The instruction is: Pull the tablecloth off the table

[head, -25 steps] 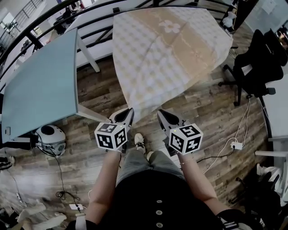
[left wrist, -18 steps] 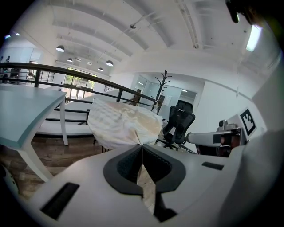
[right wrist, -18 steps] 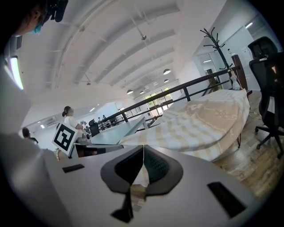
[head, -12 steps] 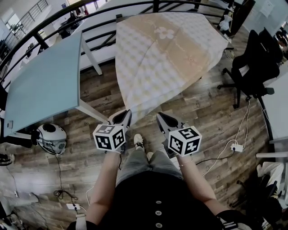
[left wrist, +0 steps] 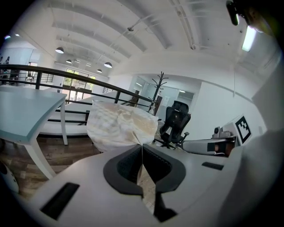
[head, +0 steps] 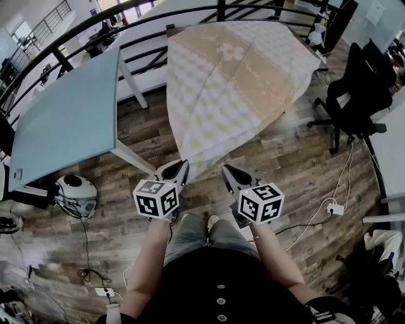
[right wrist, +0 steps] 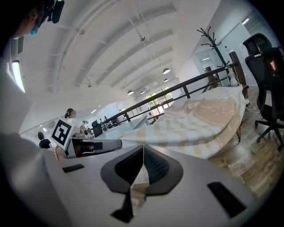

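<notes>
We stand on a wood-plank floor beside a black railing, with a pale blue table to the left and a black office chair to the right. The checked, cream-and-tan tablecloth drapes the table ahead and is drawn out from its near edge into a taut point above the floor. That point runs to the left gripper and the right gripper, held side by side in front of the waist on bare forearms, tips toward the table and marker cubes toward the body. In each gripper view the jaws are pressed together with a fold of the cloth pinched between the pads. The table beneath the cloth is almost wholly covered. A white rounded object on the floor under the blue table is too small to identify.
</notes>
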`<action>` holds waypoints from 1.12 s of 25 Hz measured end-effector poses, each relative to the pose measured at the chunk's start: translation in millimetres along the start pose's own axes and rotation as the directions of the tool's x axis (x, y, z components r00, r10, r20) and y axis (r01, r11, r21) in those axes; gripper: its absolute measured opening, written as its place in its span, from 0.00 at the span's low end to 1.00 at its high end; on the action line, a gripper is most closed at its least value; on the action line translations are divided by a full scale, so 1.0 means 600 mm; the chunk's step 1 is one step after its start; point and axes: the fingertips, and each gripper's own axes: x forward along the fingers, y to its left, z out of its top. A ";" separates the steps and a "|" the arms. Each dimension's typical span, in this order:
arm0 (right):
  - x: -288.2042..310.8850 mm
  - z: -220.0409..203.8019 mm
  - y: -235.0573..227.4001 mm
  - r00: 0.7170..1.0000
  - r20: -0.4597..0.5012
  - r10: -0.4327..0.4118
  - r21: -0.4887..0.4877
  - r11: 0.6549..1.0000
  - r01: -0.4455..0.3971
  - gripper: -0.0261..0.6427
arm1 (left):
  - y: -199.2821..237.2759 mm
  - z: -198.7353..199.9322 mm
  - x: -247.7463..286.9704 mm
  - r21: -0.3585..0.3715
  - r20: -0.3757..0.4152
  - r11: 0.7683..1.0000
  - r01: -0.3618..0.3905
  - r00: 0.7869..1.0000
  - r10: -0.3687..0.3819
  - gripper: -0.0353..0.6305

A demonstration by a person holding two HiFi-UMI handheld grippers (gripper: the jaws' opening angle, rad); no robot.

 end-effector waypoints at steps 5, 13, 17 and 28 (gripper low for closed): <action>0.004 -0.009 0.015 1.000 0.004 -0.024 0.003 1.000 0.024 0.08 | 0.001 -0.004 -0.014 0.006 -0.003 0.999 0.032 0.999 -0.032 0.08; 0.009 -0.021 0.065 0.997 0.039 -0.072 0.020 0.997 0.071 0.08 | -0.008 -0.002 -0.043 0.017 -0.017 0.993 0.116 0.993 -0.116 0.08; 0.008 -0.031 0.092 0.996 0.044 -0.079 0.017 0.997 0.079 0.08 | -0.002 -0.004 -0.061 0.009 -0.019 0.990 0.143 0.990 -0.143 0.08; -0.010 -0.040 0.139 0.990 0.078 -0.119 0.001 0.993 0.119 0.08 | -0.003 -0.032 -0.104 0.012 -0.032 0.982 0.190 0.981 -0.190 0.08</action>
